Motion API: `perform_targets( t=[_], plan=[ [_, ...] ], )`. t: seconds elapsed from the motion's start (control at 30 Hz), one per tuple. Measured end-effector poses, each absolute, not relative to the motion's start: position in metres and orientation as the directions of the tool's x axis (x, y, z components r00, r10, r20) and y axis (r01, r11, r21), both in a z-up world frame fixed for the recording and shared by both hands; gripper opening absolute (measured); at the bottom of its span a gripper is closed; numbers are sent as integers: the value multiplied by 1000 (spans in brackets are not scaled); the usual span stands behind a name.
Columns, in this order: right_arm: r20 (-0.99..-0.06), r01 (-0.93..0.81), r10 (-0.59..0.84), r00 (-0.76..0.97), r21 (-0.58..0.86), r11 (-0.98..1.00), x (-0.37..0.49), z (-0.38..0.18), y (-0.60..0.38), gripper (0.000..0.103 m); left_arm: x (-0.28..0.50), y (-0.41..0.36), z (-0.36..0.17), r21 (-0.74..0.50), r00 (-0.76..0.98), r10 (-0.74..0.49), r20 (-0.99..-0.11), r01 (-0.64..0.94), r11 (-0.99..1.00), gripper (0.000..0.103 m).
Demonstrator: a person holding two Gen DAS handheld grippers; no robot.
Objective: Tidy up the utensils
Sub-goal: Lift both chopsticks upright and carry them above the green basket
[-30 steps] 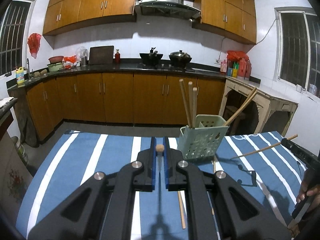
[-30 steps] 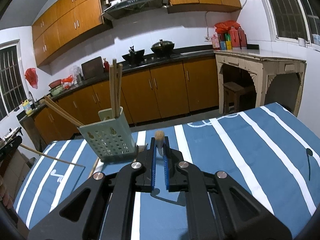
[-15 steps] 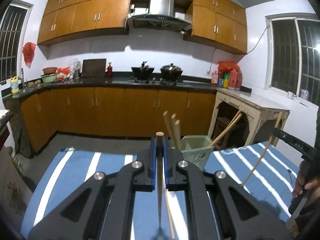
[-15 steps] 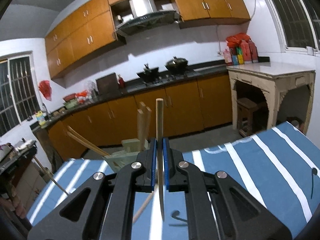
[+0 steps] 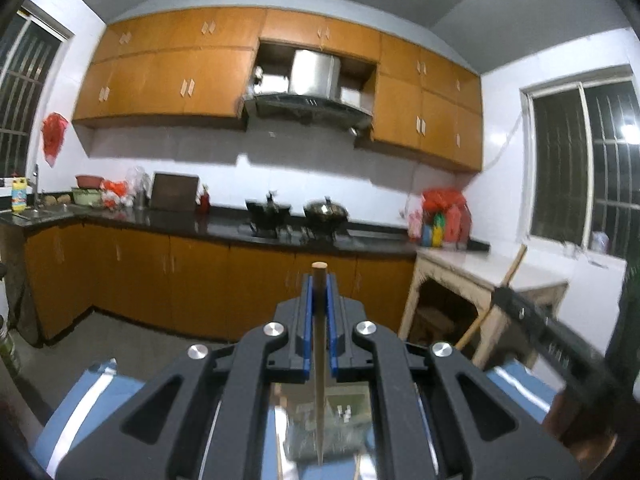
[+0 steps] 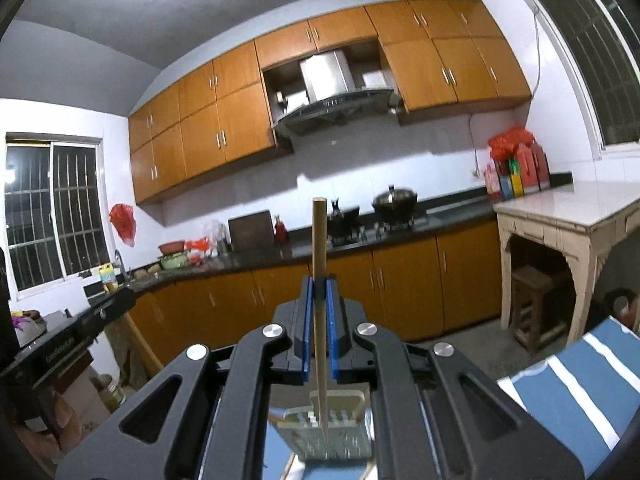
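Wrist views: each claw (image 5: pixel 319 280) (image 6: pixel 319 280) clamps a chopstick (image 5: pixel 319 320) (image 6: pixel 319 264).

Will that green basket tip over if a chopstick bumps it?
Maybe. The basket looks like thin plastic full of holes, so probably light. It seems taller than wide, so a sideways knock from the chopstick might topple it. It likely slides easily on the cloth too.

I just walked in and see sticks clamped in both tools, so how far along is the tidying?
Partway. In hand: each tool's jaws are shut on one upright wooden chopstick, left and right, both hanging tip-down above the pale green slotted plastic holder. Left to do: lower both in and let go. What is already in the holder cannot be told from here.
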State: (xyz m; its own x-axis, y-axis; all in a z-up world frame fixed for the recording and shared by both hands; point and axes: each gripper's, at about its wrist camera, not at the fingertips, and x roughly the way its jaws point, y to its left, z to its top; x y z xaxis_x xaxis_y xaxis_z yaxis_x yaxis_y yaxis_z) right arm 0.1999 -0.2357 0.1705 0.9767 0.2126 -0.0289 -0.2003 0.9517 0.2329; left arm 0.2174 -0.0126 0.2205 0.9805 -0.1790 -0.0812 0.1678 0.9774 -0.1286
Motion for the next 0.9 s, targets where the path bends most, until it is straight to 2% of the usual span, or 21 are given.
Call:
perform_targets(
  t=[0.2,0.33,0.6,0.9],
  plan=[
    [-22,-184,195,981,247,951,227,157,-234,7,252,-20,223,-172,995,-93,-23,87,981,7],
    [-47,-162,180,983,260,952,243,143,-235,7,270,-21,216,-191,998,-60,-20,55,980,7],
    [-121,-146,184,976,269,952,262,120,-230,7,297,-25,193,-182,996,-58,-75,44,982,7],
    [-147,-146,188,971,259,955,269,115,-223,7,311,-23,173,-190,987,-84,-135,57,980,7]
  ],
)
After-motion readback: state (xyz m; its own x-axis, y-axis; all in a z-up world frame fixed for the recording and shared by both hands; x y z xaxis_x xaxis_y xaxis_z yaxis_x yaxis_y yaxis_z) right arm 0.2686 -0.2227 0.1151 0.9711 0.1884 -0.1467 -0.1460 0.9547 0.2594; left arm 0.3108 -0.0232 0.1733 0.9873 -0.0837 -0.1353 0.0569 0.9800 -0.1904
